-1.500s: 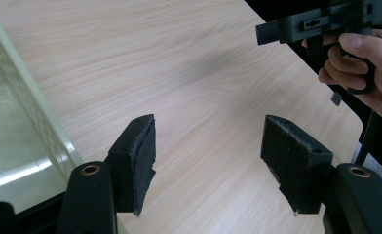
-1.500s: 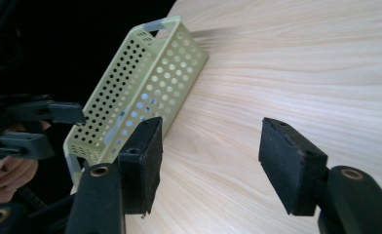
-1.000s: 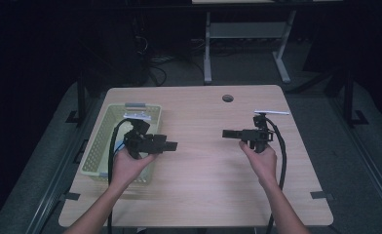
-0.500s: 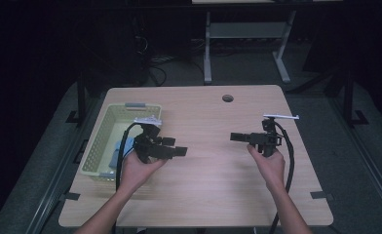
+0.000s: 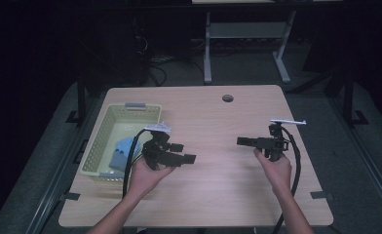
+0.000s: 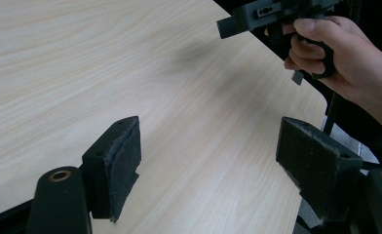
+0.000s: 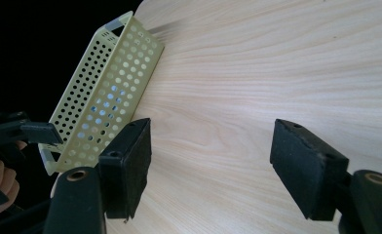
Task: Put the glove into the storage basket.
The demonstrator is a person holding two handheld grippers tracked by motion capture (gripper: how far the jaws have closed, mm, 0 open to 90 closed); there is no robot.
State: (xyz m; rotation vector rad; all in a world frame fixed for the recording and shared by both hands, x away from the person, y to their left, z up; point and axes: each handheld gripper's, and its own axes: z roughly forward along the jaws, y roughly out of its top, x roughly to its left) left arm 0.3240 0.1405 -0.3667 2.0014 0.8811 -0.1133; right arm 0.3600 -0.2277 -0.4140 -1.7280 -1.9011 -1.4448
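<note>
Basket (image 5: 101,141), pale yellow and perforated, stood at the left edge of the desk (image 5: 213,195), just beside the left tongs (image 5: 191,158) and well apart from the right tongs (image 5: 240,141). Inside it lay a blue thing (image 5: 122,152). No writing could be read anywhere. Both tongs pointed toward each other over bare wood, each held by a hand from below. Their jaws had just been opening and stood apart, with nothing between them.
</note>
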